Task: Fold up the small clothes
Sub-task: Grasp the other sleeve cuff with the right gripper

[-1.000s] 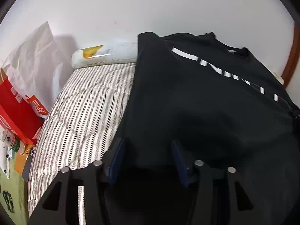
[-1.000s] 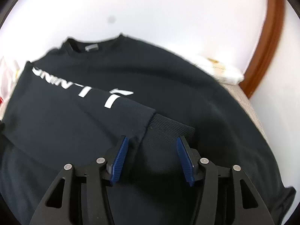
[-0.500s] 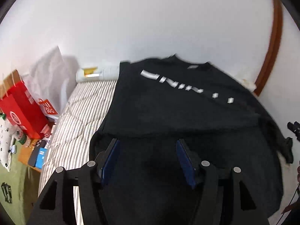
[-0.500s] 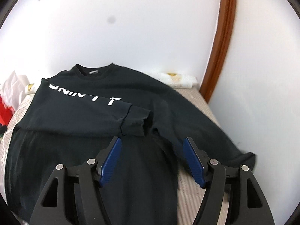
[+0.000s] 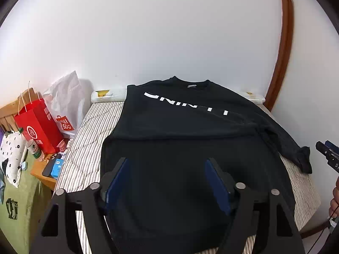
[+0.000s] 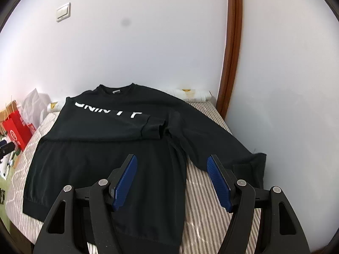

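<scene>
A black sweatshirt (image 6: 101, 169) with white lettering lies face up on a striped bed (image 6: 203, 218), collar toward the wall. One sleeve (image 6: 118, 124) is folded across the chest; the other sleeve (image 6: 216, 144) trails toward the bed's edge by the wall. The left gripper (image 5: 167, 182) and right gripper (image 6: 171, 180) hover above the hem, both spread wide and holding nothing. A red bag (image 5: 36, 124) stands beside the bed.
</scene>
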### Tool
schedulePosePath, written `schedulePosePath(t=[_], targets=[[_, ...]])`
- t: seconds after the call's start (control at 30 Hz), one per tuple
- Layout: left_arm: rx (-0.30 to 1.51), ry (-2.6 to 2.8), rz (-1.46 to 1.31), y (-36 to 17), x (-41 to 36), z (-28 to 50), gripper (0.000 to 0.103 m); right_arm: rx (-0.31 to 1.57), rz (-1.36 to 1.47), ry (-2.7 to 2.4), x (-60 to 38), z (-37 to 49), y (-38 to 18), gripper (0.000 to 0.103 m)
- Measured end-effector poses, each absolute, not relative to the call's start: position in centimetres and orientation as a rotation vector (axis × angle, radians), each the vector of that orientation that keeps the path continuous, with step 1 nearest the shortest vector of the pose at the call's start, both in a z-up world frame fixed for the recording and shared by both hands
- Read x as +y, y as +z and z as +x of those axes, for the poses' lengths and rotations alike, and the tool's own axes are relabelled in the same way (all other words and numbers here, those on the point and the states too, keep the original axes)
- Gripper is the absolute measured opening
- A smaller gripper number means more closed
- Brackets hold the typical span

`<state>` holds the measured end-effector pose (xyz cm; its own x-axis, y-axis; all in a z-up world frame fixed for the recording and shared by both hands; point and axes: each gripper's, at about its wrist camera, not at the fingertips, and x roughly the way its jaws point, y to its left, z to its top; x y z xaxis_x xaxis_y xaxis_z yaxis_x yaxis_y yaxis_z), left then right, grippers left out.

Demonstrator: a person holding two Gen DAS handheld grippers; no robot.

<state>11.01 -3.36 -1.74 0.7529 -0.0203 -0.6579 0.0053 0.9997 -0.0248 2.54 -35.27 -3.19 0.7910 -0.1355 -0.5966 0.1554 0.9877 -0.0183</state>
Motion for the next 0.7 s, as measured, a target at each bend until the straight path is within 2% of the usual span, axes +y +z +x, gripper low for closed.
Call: schedulePosePath(t=[0.27,0.4,0.7], targets=[[0.688,-0.01,-0.027,-1.1,-3.7,9.7,0.081,0.666,0.049,-0.161,-36.9,0.8,-4.1,0.068],[0.687,-0.014,-0.022,-1.3,-4.0,10.0,0.084,0.669,0.077,-0.189,-39.1,0.6,-5.0,0.072],[0.709,-0.002,-0.031,-2.8,-4.2,12.3,0.084,0.717,0.075,-0.301,-46.2,1.1,-8.6,0.074]])
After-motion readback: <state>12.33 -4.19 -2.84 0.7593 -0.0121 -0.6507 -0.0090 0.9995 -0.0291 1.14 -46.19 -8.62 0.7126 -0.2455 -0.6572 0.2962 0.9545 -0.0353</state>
